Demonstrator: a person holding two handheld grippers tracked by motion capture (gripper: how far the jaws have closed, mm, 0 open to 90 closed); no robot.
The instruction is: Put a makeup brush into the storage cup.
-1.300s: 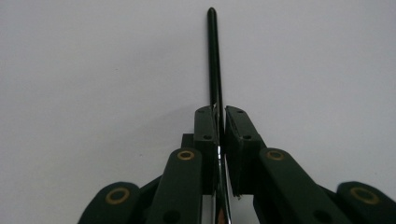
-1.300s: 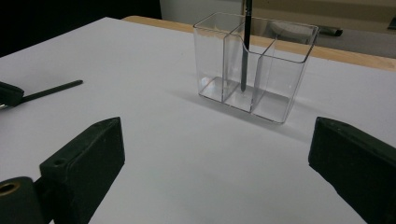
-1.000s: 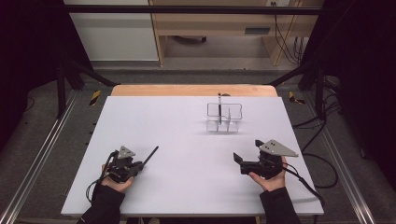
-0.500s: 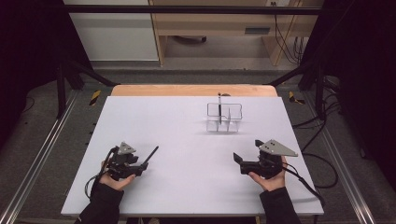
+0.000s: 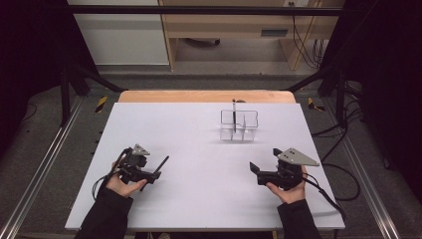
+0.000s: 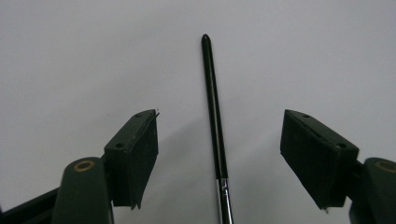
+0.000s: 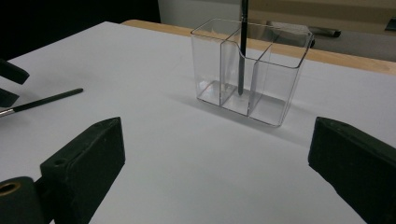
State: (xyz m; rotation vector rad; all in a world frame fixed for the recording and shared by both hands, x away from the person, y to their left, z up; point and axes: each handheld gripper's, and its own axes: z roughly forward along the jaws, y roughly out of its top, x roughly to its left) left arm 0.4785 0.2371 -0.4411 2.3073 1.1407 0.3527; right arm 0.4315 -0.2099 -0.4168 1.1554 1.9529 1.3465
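Black brush [image 6: 214,107] flat between wide-spread left tongs [image 6: 219,154], untouched.

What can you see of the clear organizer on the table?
The clear organizer looks like transparent plastic, a box with an open top and inner dividers forming compartments. It stands upright on the white table, toward the far right, apart from both grippers. One thin dark brush stands upright inside it, its lower tip on the floor beside a divider.
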